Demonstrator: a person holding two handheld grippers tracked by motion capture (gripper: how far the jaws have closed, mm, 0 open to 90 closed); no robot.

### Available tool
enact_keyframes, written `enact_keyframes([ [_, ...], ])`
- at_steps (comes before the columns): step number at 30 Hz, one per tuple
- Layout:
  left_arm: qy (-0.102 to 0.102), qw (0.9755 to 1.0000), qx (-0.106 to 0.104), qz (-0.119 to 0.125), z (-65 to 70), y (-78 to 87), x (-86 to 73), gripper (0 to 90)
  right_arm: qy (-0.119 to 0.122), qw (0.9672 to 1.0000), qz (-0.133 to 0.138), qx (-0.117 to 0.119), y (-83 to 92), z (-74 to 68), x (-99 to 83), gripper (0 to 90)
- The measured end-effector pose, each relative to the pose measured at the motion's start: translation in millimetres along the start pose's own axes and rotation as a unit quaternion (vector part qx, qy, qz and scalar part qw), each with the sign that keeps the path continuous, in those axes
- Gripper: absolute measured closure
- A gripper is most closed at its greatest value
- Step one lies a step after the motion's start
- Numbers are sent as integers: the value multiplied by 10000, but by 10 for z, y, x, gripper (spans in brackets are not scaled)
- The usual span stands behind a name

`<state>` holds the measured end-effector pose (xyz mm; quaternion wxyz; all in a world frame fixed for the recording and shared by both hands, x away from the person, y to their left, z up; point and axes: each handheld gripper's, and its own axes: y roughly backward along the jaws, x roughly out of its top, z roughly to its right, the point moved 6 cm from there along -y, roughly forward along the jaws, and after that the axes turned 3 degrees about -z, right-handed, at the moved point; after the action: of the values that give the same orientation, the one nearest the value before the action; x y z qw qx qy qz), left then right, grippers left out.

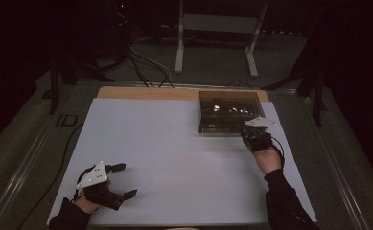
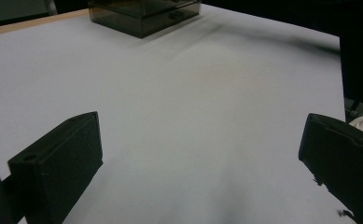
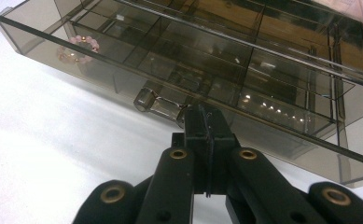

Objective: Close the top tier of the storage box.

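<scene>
Right hand-held gripper (image 3: 206, 122) clamped shut, tips at the clear handle (image 3: 163, 105) of the smoky drawer box (image 1: 229, 111), dead ahead of the jaws. Handle's long axis across the jaws; drawer (image 3: 123, 70) partly out, pink bead bracelet (image 3: 79, 49) inside. Left hand-held gripper (image 1: 120, 180) open wide, empty, well apart over bare bench (image 2: 193, 116).

Overhead view; two close claw-mounted views
</scene>
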<state>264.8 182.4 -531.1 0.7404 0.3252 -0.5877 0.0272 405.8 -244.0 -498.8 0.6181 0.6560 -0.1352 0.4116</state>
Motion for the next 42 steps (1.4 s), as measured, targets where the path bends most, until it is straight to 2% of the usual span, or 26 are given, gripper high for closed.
enact_keyframes([
  [42,4,10000,-1,12,0,3,2,11,-70,9999,-68,-71,-161,67,105,898],
])
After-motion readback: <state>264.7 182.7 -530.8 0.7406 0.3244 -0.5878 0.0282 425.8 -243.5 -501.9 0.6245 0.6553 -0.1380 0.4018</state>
